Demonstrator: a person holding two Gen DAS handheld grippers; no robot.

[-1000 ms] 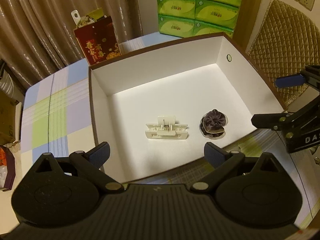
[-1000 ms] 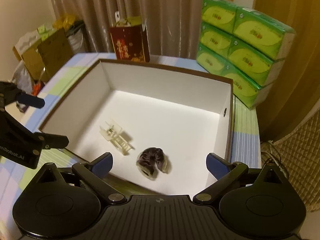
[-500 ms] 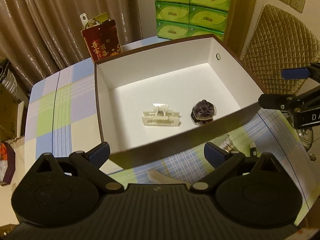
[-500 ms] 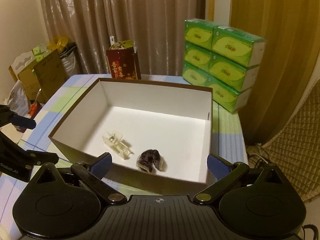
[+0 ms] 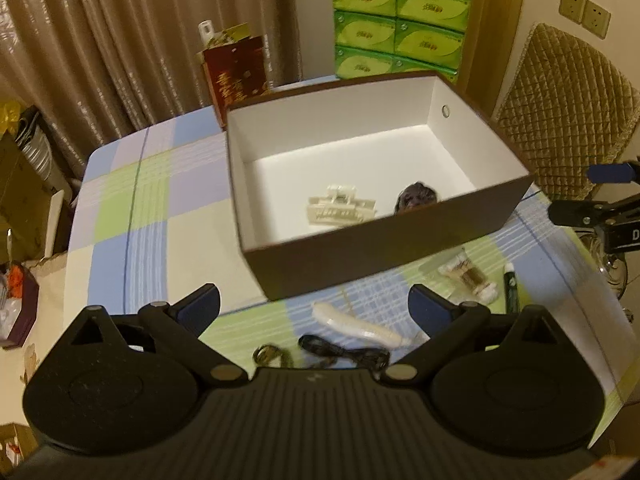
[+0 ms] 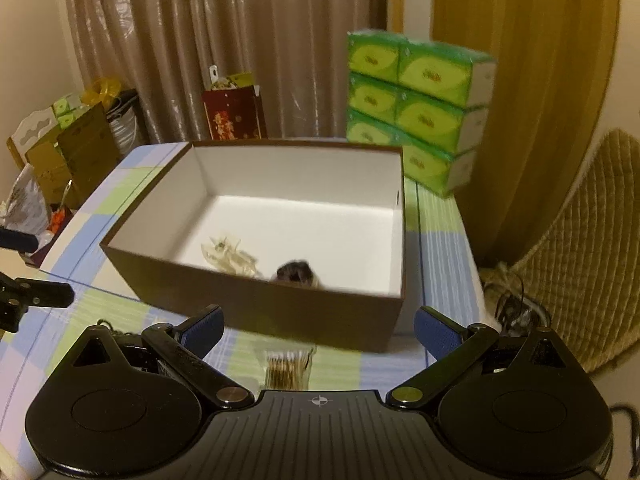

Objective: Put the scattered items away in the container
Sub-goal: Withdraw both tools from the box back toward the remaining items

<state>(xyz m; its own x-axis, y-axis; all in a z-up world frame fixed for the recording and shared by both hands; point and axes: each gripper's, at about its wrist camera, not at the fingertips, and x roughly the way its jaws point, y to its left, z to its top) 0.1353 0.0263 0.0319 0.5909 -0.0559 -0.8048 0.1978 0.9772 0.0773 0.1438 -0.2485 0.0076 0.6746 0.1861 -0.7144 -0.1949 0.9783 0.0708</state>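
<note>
A brown box (image 5: 384, 240) (image 6: 256, 304) with a white inside stands on the checked tablecloth. In it lie a cream hair claw (image 5: 340, 210) (image 6: 230, 258) and a dark scrunchie (image 5: 416, 198) (image 6: 294, 272). In front of the box lie a white curved piece (image 5: 356, 326), a black cord (image 5: 344, 354), a brassy keyring (image 5: 272, 354), a cotton-swab pack (image 5: 468, 276) (image 6: 288, 366) and a green tube (image 5: 510, 290). My left gripper (image 5: 314, 306) is open and empty above these items. My right gripper (image 6: 318, 326) is open and empty over the swab pack.
A red gift bag (image 5: 236, 76) stands behind the box, with stacked green tissue packs (image 5: 396, 28) (image 6: 416, 112) at the back right. A quilted chair back (image 5: 564, 112) is on the right. The table edge runs close at the right. Clutter fills the floor at the left.
Both grippers have drawn back and risen from over the box's inside to in front of its near wall. The loose items on the cloth have come into view.
</note>
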